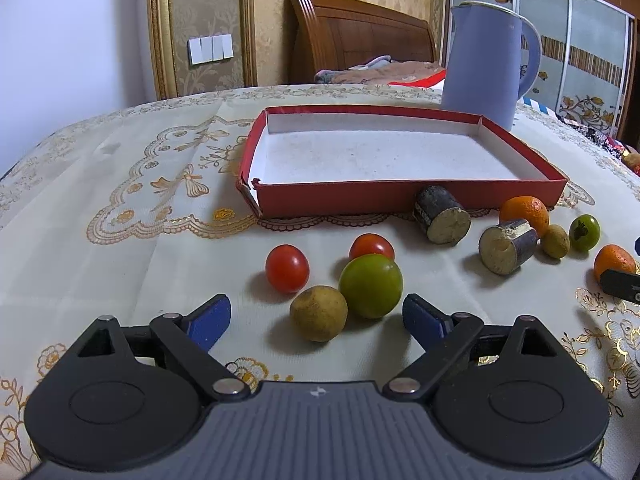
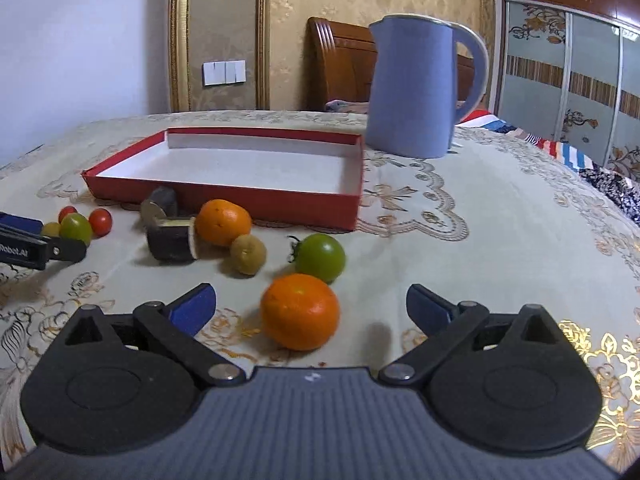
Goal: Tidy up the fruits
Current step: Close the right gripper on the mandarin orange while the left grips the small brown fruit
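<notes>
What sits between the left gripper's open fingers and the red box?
In the left wrist view: a tan fruit, a green one and two red tomatoes before the red box.

The box (image 1: 400, 196) lies mid-tabletop (image 1: 120, 240), the kettle (image 1: 484, 64) behind its right corner. Fruits (image 1: 370, 290) lie scattered before the box, toward the near edge

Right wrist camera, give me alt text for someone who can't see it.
The open right gripper frames an orange on a lace tablecloth. Beyond lie more loose fruit, an empty red tray and a blue kettle.
</notes>
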